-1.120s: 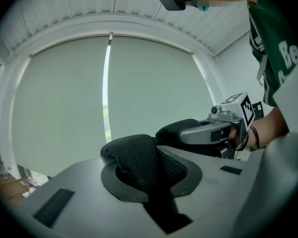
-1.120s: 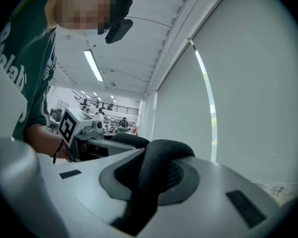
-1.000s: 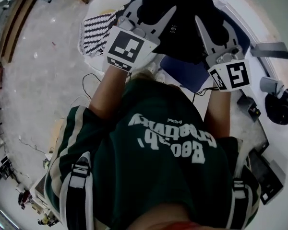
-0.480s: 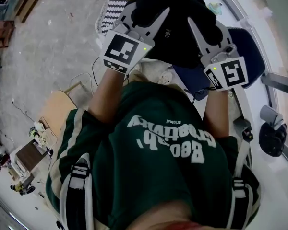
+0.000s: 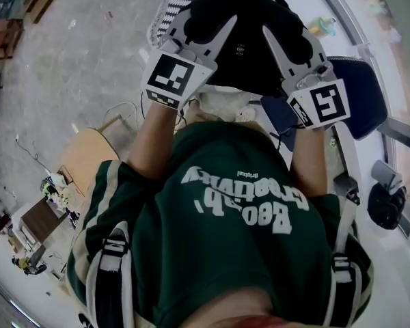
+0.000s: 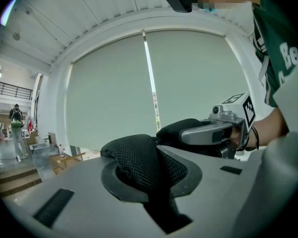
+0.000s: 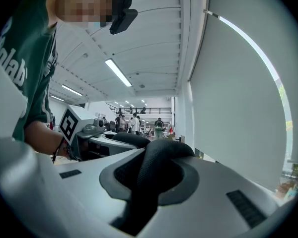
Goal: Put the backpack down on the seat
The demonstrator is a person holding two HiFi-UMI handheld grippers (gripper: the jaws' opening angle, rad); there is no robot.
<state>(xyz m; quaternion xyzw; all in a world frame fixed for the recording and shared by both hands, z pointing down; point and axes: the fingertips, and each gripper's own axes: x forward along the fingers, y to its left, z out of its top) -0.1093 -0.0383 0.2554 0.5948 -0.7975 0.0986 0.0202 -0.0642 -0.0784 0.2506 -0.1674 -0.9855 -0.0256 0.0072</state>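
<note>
The black backpack (image 5: pixel 249 39) hangs at 12 o'clock in the head view, carried between both grippers. The blue seat (image 5: pixel 359 98) lies lower, toward 2 o'clock, with its near edge cut off behind the right gripper (image 5: pixel 292 36). That gripper's jaws are nearly closed, clamped on a padded black strap (image 7: pixel 156 167). The left gripper (image 5: pixel 203 26) has its jaws just as narrow, pinching a mesh shoulder strap (image 6: pixel 139 162). The bag's bulk hides what is beneath it, so contact with the seat cannot be judged.
</note>
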